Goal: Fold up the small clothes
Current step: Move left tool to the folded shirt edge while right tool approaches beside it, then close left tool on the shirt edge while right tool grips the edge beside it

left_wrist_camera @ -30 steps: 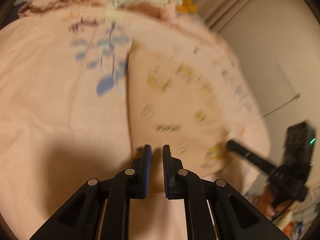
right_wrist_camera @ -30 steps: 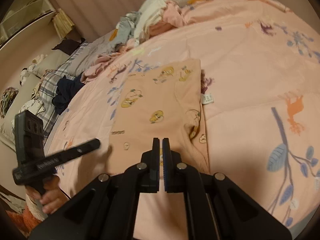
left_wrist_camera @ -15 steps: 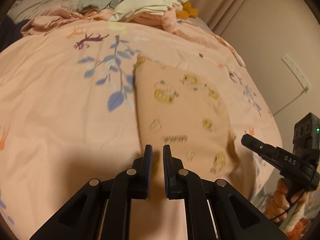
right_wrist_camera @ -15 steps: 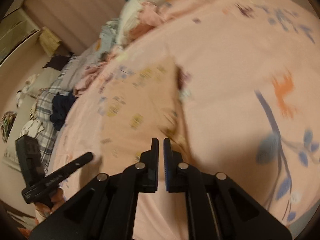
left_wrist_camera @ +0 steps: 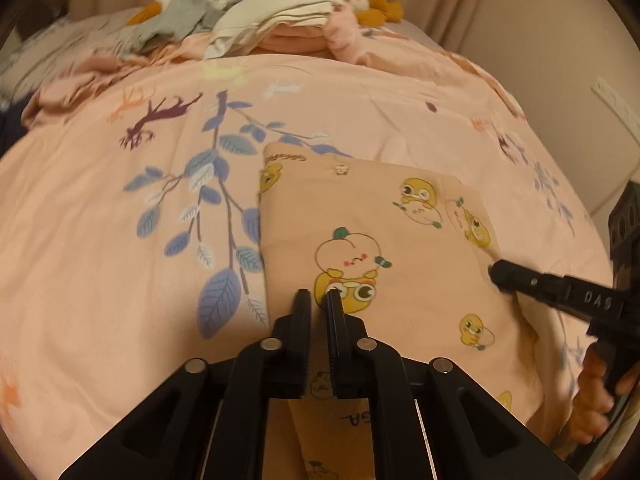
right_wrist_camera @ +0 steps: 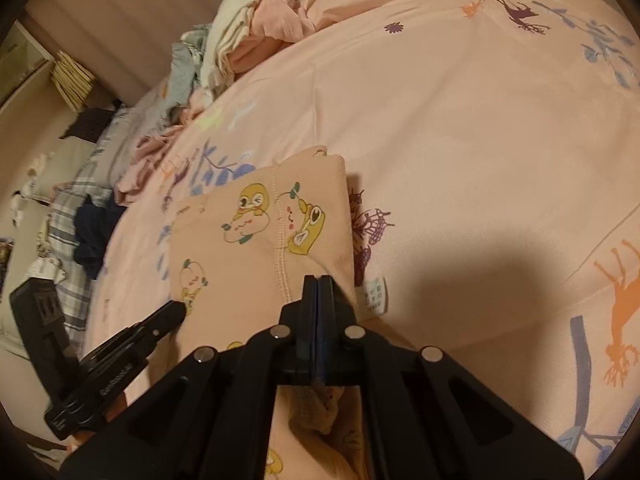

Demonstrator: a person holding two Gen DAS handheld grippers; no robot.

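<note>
A small peach garment [left_wrist_camera: 384, 248] printed with yellow cartoon ducks lies on the pink bedspread; it also shows in the right wrist view [right_wrist_camera: 256, 240]. My left gripper [left_wrist_camera: 319, 300] is shut on the garment's near edge, with cloth running back between its fingers. My right gripper [right_wrist_camera: 318, 284] is shut on the garment's near right edge by the seam, and cloth hangs bunched under it. Each gripper shows in the other's view: the right one [left_wrist_camera: 496, 274] at the garment's right edge, the left one [right_wrist_camera: 180, 308] at its left edge. A white care label [right_wrist_camera: 374, 294] sticks out beside the right fingers.
The pink bedspread [left_wrist_camera: 120, 240] with leaf and deer prints covers the bed. A pile of unfolded clothes [left_wrist_camera: 272, 20] lies at the far end. A plaid cloth and a dark garment [right_wrist_camera: 92, 232] lie off the bed's left side. A wall socket [left_wrist_camera: 616, 104] is at right.
Both grippers have moved forward over the bed with the garment's near edge held, so the folded cloth now lies closer and larger in both views.
</note>
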